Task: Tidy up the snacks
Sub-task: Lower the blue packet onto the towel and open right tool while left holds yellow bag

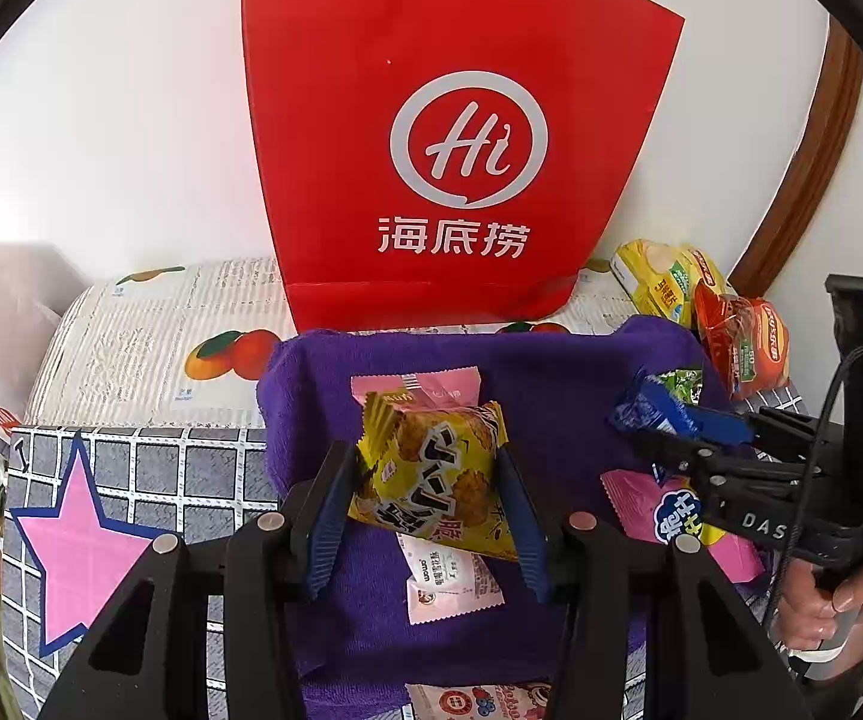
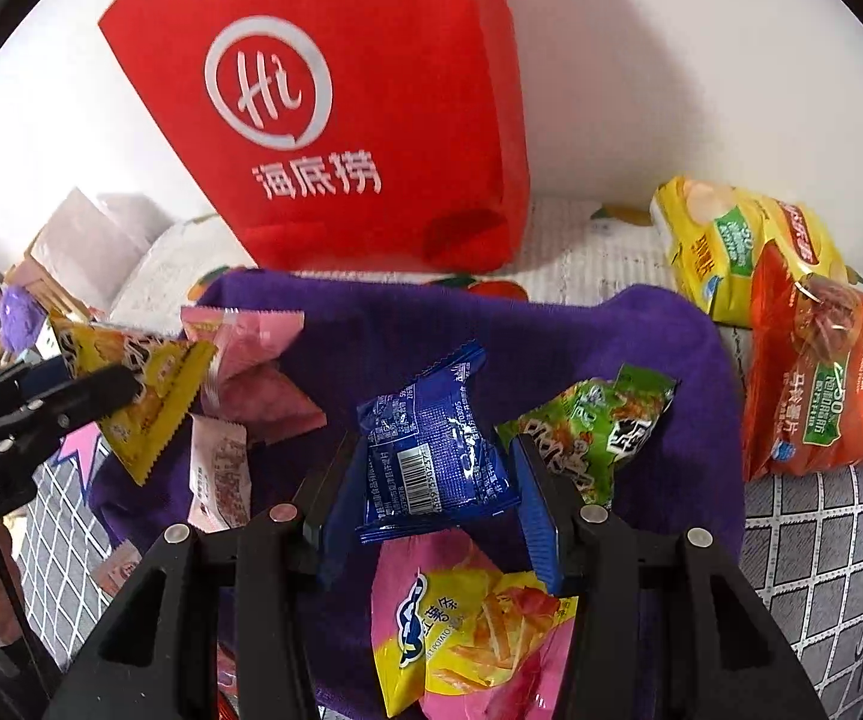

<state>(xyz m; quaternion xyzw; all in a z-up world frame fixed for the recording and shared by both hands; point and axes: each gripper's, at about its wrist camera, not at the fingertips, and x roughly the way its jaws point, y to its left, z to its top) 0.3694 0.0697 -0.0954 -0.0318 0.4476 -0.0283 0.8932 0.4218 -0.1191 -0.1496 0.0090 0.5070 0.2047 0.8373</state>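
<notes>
Clamped between the left gripper's [image 1: 425, 480] blue pads at lower centre, a yellow snack packet [image 1: 437, 468] is held above the purple towel [image 1: 551, 372]; likewise, a blue snack packet [image 2: 431, 450] is gripped by the right gripper [image 2: 437, 492].

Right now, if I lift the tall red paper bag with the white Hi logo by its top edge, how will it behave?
The tall red paper bag stands upright unaided with flat sides, so it is probably fairly stiff. Nothing visibly bulges it, so it may be light and tip easily if pushed. Its top edge is out of view, and a thin paper edge could crease under the tongs.
</notes>
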